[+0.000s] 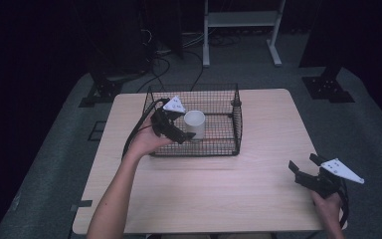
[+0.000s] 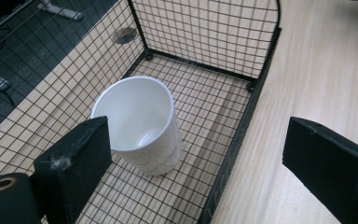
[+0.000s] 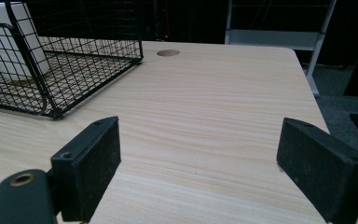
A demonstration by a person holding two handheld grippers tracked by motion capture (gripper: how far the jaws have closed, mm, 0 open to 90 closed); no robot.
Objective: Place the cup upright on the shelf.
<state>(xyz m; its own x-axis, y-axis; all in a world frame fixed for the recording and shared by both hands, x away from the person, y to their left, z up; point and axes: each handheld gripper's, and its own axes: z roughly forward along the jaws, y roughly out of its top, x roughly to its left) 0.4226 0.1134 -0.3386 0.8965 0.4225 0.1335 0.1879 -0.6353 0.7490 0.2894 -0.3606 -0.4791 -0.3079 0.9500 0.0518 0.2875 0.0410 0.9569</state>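
The left tool (image 2: 198, 154), wide open and empty, looks into the white cup's (image 2: 140, 123) bare inside.

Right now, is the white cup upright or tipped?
Upright: the white cup stands on the wire basket floor, open mouth up, empty.

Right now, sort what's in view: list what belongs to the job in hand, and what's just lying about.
In the job:
white cup
wire basket holding it
left gripper, open over the basket's edge

Lying about:
right gripper, open above bare table
metal stand beyond
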